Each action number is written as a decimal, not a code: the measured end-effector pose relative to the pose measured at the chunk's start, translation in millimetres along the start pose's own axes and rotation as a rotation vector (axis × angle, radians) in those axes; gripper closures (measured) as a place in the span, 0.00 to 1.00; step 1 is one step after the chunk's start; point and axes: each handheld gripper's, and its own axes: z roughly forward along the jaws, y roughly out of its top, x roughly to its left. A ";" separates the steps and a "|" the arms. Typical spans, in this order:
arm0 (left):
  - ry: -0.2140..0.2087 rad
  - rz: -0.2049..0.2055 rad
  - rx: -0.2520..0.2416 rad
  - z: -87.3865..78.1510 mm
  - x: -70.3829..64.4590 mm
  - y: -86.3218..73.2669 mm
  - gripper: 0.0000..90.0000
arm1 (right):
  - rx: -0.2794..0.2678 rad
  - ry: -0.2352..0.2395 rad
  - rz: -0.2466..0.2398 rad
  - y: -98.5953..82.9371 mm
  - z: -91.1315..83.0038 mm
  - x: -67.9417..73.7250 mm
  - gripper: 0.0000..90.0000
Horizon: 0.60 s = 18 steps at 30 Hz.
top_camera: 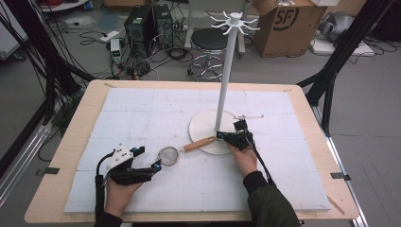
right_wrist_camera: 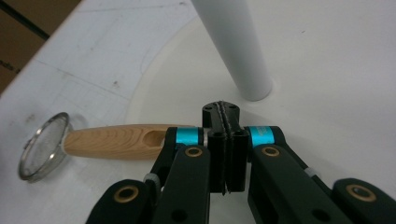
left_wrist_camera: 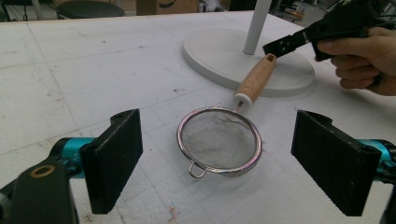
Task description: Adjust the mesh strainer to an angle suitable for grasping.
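strainer [left_wrist_camera: 219,142] flat between left gripper [left_wrist_camera: 233,158] open jaws, set for rim grab | right gripper [right_wrist_camera: 224,149] clamped empty beside wooden handle [right_wrist_camera: 116,141], which rests on hook stand base [right_wrist_camera: 327,93]

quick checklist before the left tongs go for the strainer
1. Left tongs open wide enough: ok, the jaws stand apart on either side of the strainer.
2. Strainer bowl lying flat on the table: ok, rim up, small loop toward the left tongs.
3. Wooden handle free: ok, its end rests on the white stand base with nothing gripping it.
4. Right tongs out of the way: not ok, shut and right at the handle's end.
5. Right tongs touching the handle: cannot tell.
6. Stand pole clear of the lift path: ok, it rises behind the handle.
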 end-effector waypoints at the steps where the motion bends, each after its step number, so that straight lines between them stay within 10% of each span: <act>1: -0.001 0.000 0.001 0.4 0.4 -0.1 0.19 | -0.007 0.004 0.001 -0.5 -2.9 -1.0 1.00; 18: -0.001 0.001 0.004 1.4 -1.5 -0.1 0.19 | 0.009 0.045 0.031 -17.3 -1.1 7.9 1.00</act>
